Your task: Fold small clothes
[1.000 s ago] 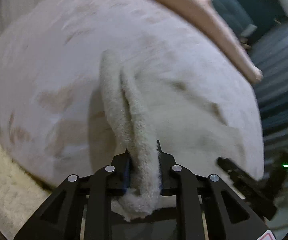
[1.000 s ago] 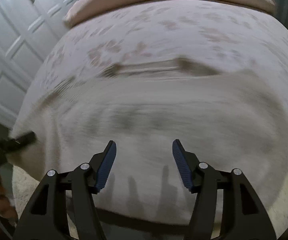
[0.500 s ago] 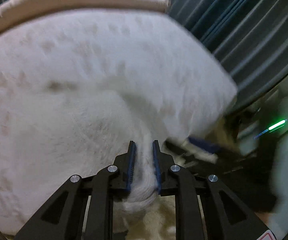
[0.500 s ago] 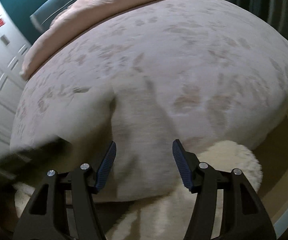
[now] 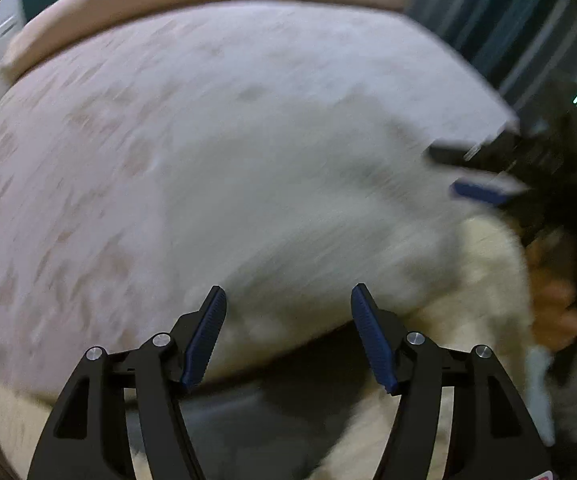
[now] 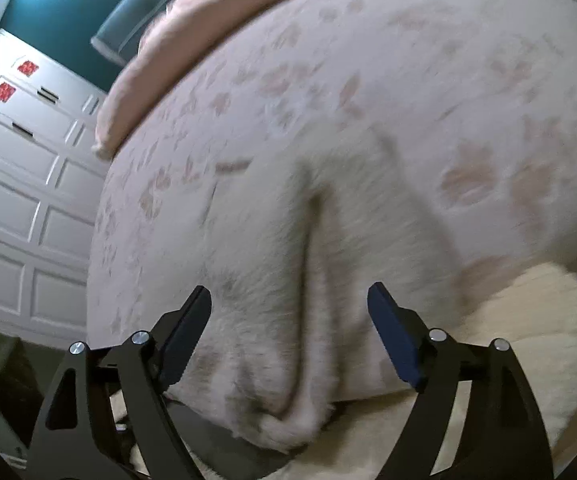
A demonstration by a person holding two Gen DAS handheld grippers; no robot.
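Here the bed (image 6: 428,80) fills most of both views, covered in a pale spread printed with faint pink blotches. A pink quilt (image 6: 192,36) lies rolled along the bed's far edge, and beyond that edge stands a teal wall (image 6: 56,12). To the left of the bed in the right wrist view runs a white panelled wardrobe (image 6: 12,184) with small red labels. Off the bed's right side in the left wrist view hang blue-grey striped curtains (image 5: 500,28), with a small green light among the dark shapes below them. A cream fluffy rug (image 6: 540,312) lies on the floor against the bed's near edge, showing in both views.

The cloth (image 6: 288,280), a white fuzzy garment, lies on the bed's near edge. In the right wrist view it is creased by a deep lengthwise fold, and its lower end hangs over the edge toward the rug. In the left wrist view it reads only as a paler, blurred patch (image 5: 308,200) on the spread, its outline hard to make out.

The right gripper (image 6: 288,340) hovers just in front of the bed's near edge with its jaws spread wide, the cloth's hanging end showing between them, untouched as far as can be told. It also appears, blurred, at the bed's right corner in the left wrist view (image 5: 468,172), with the cloth's corner between its jaws; contact cannot be judged. The left gripper (image 5: 288,332) is likewise wide apart and holds nothing, poised near the bed's near edge.
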